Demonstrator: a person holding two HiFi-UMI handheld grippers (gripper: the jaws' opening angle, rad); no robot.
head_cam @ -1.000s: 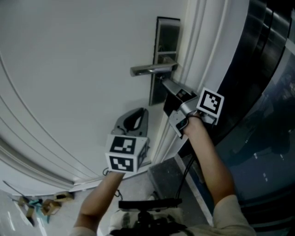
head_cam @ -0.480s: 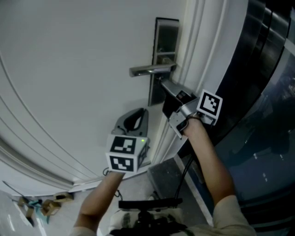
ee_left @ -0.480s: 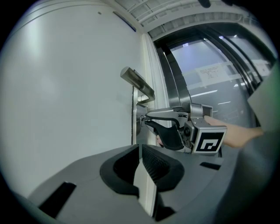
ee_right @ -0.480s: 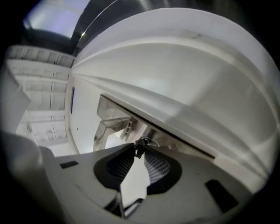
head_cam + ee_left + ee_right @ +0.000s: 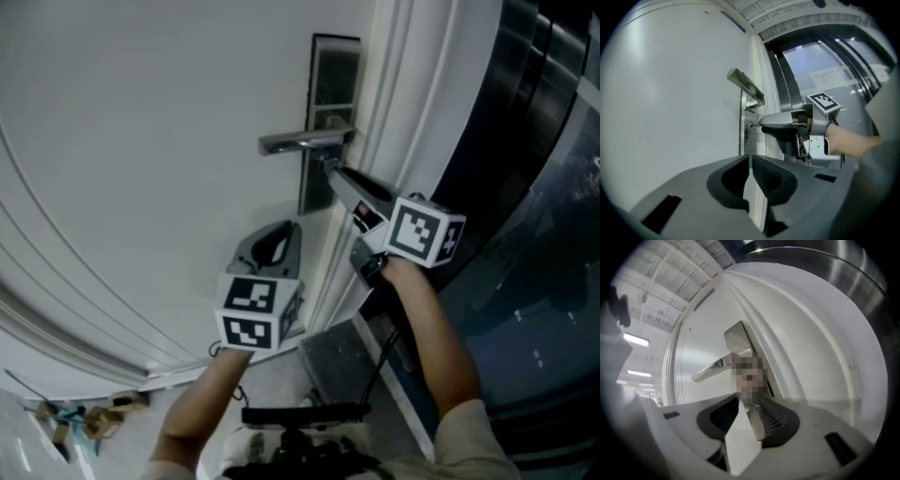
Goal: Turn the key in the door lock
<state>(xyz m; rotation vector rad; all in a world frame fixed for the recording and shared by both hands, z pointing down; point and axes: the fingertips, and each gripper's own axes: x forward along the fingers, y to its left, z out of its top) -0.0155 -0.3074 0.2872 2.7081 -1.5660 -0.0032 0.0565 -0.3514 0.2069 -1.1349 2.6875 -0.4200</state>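
Head view has the right tool (image 5: 330,172) reaching level toward the tall brushed-steel lock plate (image 5: 334,75) on the plain white door (image 5: 141,141). Its tips sit just under the silver lever handle (image 5: 305,142), which juts out above the tool. Directly at those tips is the small metal key (image 5: 752,125), lodged in the keyhole of the plate. Left gripper view shows it side-on, with the tool's nose touching or all but touching the key's head. The right tool's jaws have just been opening and now stand narrowly apart. Right gripper view shows a pale gap between the pads, and the key head lies at the mouth of that gap rather than plainly pinched, though the exact contact cannot be made out there. The left tool (image 5: 281,231) hangs idle below and to the left of the right one, well apart from the lock, its tips together on nothing. The step in hand looks like a release of the key, either to take a fresh grip or because the turn is finished. If the lock needs more travel, the next move calls for closing squarely on the flat key head and twisting about the key's own axis without levering it sideways. Otherwise it calls for a straight pull back, clear of the handle above.
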